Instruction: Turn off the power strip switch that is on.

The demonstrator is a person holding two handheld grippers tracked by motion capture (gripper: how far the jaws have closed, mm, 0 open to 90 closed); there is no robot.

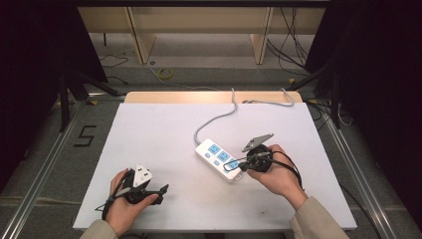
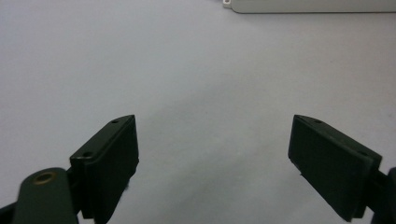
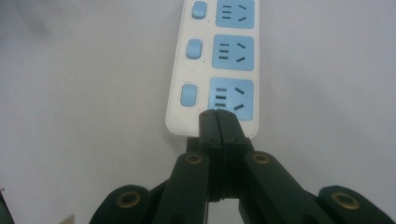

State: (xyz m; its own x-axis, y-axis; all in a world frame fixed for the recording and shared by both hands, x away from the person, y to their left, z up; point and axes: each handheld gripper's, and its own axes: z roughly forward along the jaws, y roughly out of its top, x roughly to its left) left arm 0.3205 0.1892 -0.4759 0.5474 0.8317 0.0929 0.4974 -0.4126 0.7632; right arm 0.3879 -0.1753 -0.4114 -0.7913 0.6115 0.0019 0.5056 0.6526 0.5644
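My right gripper (image 3: 218, 122) has its jaws pressed flat together with nothing between them, and their joined tips sit right at the near end of the power strip (image 3: 216, 65), over the edge of the white casing just beside the closest blue socket (image 3: 231, 98). I cannot tell whether the tips actually touch the plastic or hang just above it. From the high view, the power strip (image 1: 218, 158) lies flat on the white table (image 1: 159, 134), a little right of centre and turned at a slant, with its grey cord (image 1: 219, 117) running away towards the far edge. My right gripper (image 1: 244, 164) meets it at the end nearest me. Each of the three sockets has a small blue switch (image 3: 188, 94) beside it.

My left gripper (image 1: 161, 190) rests well apart from the strip, at the near left of the table. Its jaws are spread wide and empty, with bare table (image 2: 201, 84) between them and the strip's white edge (image 2: 308, 5) far ahead.
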